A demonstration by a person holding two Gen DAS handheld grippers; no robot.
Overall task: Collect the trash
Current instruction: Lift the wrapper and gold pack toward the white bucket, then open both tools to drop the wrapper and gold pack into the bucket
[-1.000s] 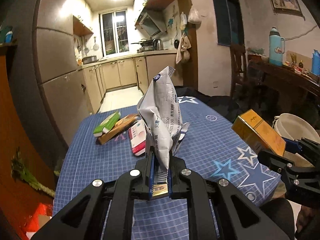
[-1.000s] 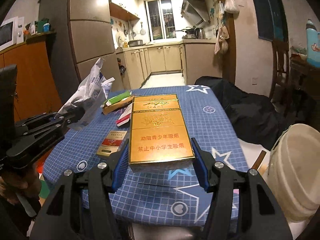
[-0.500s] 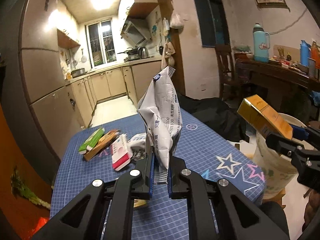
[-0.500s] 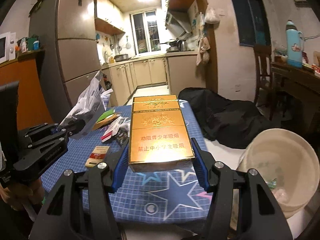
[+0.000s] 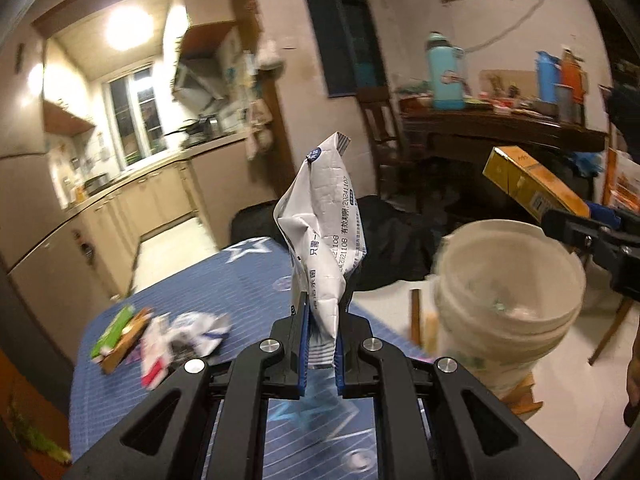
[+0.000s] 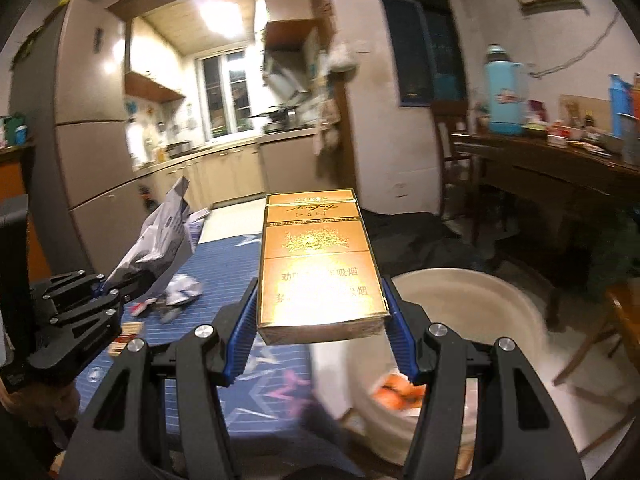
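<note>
Left hand-held gripper (image 5: 320,316) pinches white wrapper (image 5: 324,236), right hand-held gripper (image 6: 320,320) clamps gold box (image 6: 320,268); pls centre both over bucket (image 5: 508,276) at 3 o'clock w/ grips firm, then release.

The left gripper (image 5: 322,316) holds a crumpled wrapper (image 5: 324,232) upright above the table (image 5: 240,276). To its right, the right gripper (image 6: 320,320) carries a cigarette carton (image 6: 320,264) over the bucket (image 5: 508,292) standing beside the table's edge. More litter (image 5: 160,336) lies on the table's left part.
</note>
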